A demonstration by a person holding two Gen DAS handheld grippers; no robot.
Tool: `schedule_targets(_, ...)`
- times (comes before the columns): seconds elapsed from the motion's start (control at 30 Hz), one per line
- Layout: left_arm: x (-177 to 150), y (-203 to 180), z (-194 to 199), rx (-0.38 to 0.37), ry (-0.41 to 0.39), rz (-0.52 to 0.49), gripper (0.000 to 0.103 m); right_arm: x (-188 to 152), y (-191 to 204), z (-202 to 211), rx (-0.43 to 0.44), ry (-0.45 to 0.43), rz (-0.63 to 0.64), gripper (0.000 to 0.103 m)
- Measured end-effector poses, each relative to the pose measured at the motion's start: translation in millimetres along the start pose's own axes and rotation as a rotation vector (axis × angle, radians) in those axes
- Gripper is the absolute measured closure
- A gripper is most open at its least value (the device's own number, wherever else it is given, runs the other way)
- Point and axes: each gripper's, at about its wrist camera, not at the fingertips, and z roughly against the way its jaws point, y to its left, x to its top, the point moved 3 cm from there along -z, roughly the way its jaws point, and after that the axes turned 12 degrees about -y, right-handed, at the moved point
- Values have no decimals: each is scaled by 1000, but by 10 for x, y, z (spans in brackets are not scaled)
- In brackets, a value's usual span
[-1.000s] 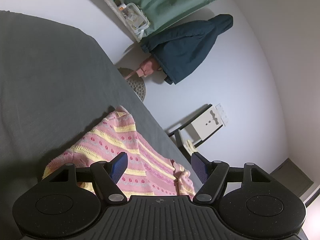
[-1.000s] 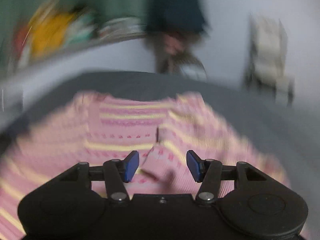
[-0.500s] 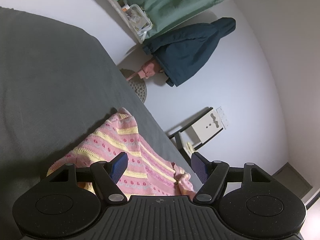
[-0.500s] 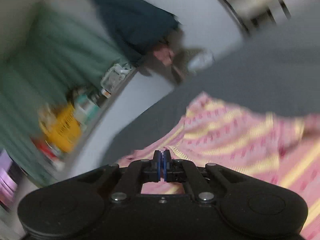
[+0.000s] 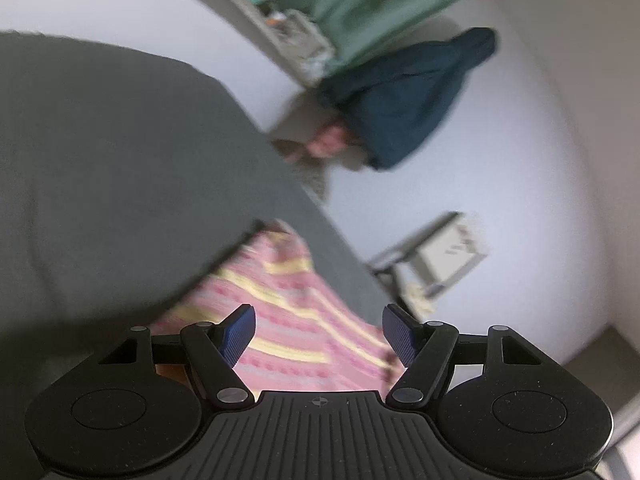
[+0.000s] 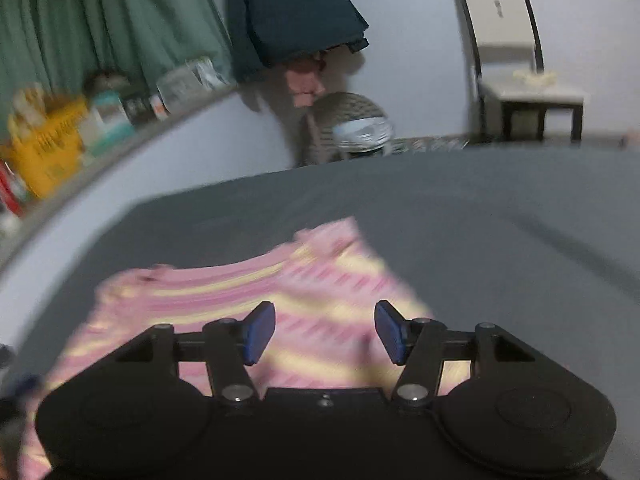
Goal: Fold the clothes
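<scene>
A pink knit sweater with yellow stripes [image 5: 296, 320] lies folded on a dark grey bed [image 5: 120, 160]. My left gripper [image 5: 319, 336] is open and empty, hovering just above the sweater near the bed's edge. In the right wrist view the same sweater [image 6: 240, 292] lies flat on the grey bed [image 6: 480, 220]. My right gripper [image 6: 324, 330] is open and empty, just above the sweater's near part. Both views are motion-blurred.
A dark blue jacket [image 6: 288, 12] hangs on the white wall. A woven basket [image 6: 352, 128] and a white chair [image 6: 516, 68] stand on the floor beyond the bed. A shelf with a yellow box [image 6: 48, 140] and green curtains [image 6: 100, 20] is at the left.
My right gripper was shut half a second ago and has opened, now level over the sweater. My left gripper stayed open and shifted slightly over the sweater.
</scene>
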Motion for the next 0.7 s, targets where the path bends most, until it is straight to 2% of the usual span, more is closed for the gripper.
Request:
schedule_targets(0.03, 7, -10, -17, 35, -10, -20, 16, 75, 10, -88, -10, 7, 51, 49)
schedule_targets(0.1, 17, -43, -30, 91, -28, -80, 1, 165, 42, -240, 7, 36, 117, 49)
schedule_targets(0.2, 66, -143, -23, 130, -42, -192, 1, 286, 91, -493, 57, 64, 168, 49)
schedule_targets(0.3, 158, -265, -141, 125, -6, -291, 1, 343, 111, -709, 124, 103, 174, 49)
schedule_targets(0.43, 335, -476, -629, 136, 76, -493, 1, 352, 71, -912, 168, 168, 186, 50)
schedule_targets(0.53, 385, -535, -1067, 203, 157, -605, 1, 344, 19, -1066, 167, 215, 205, 52)
schedule_targets(0.6, 389, -561, -1331, 210, 203, -648, 1, 339, -9, -1148, 183, 241, 202, 52)
schedule_targets(0.7, 385, -525, -1660, 198, 255, -629, 1, 320, -21, -1264, 215, 278, 192, 52)
